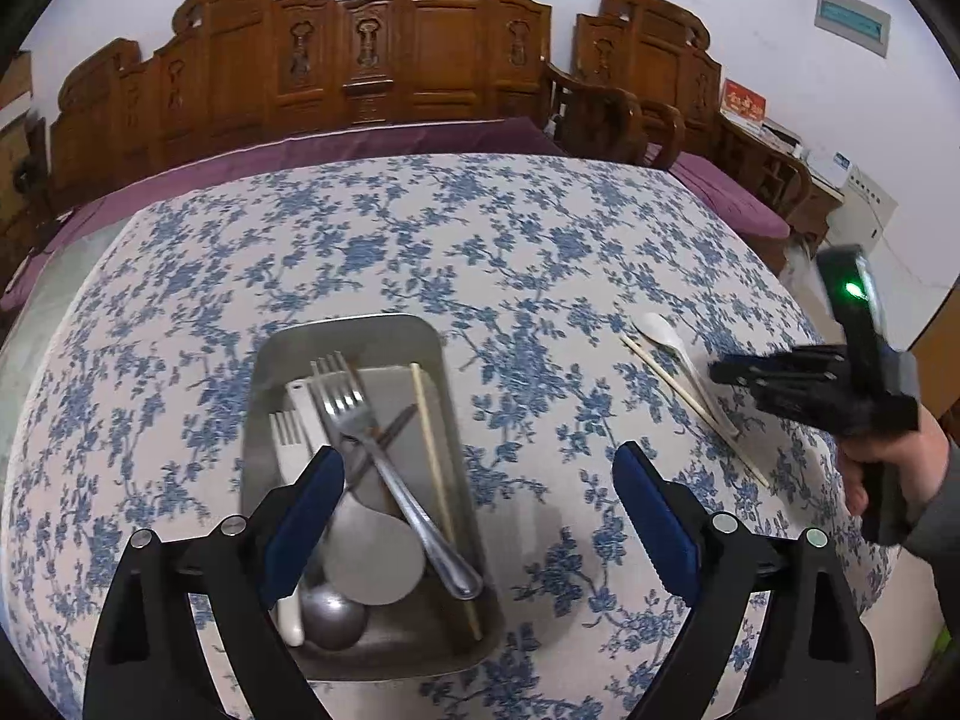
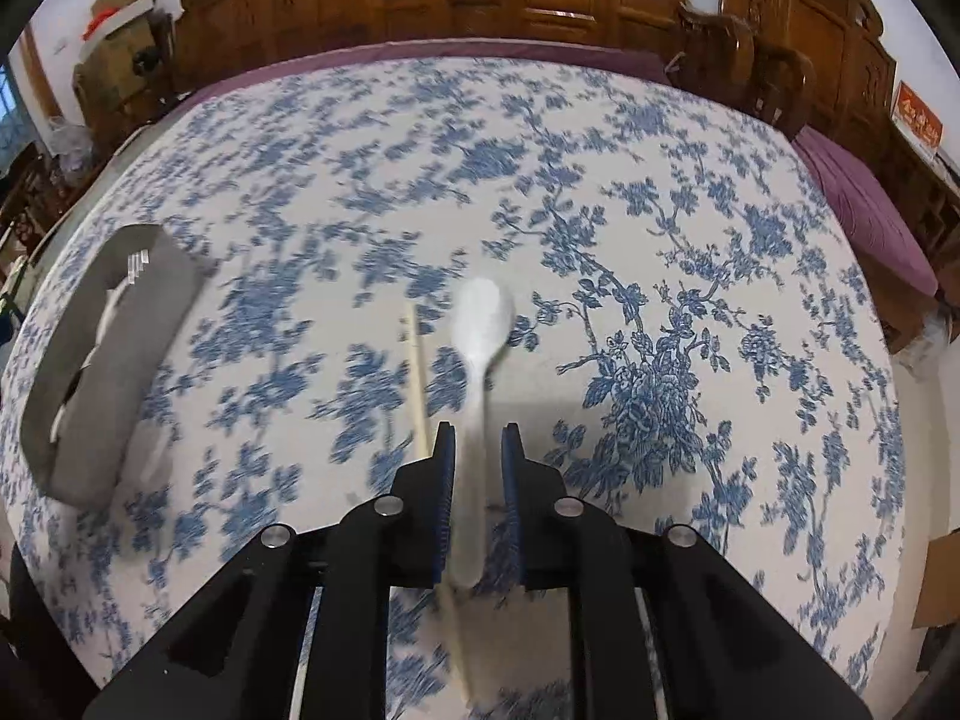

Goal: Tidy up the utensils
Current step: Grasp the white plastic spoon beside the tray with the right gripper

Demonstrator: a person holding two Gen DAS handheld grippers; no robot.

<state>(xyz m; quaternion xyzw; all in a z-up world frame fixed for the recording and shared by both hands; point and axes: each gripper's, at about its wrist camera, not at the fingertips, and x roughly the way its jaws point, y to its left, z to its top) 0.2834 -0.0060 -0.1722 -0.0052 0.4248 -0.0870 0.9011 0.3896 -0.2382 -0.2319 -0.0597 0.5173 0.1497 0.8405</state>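
A metal tray (image 1: 270, 360) on the flowered tablecloth holds a steel fork (image 1: 384, 468), a white fork, a steel spoon (image 1: 333, 618), a knife, a flat white scoop and one chopstick (image 1: 435, 468). My left gripper (image 1: 480, 516) is open and empty just above the tray's near right part. A white spoon (image 2: 480, 330) and a chopstick (image 2: 417, 378) lie on the cloth; they also show in the left wrist view (image 1: 666, 336). My right gripper (image 2: 477, 438) has its jaws narrowly apart around the white spoon's handle, without clear contact. The tray (image 2: 138, 324) lies to its left.
Carved wooden chairs (image 1: 420, 42) with purple cushions stand behind the table. The table's right edge drops near cardboard boxes (image 2: 942, 576). The right hand and its gripper body (image 1: 864, 384) show at the left view's right edge.
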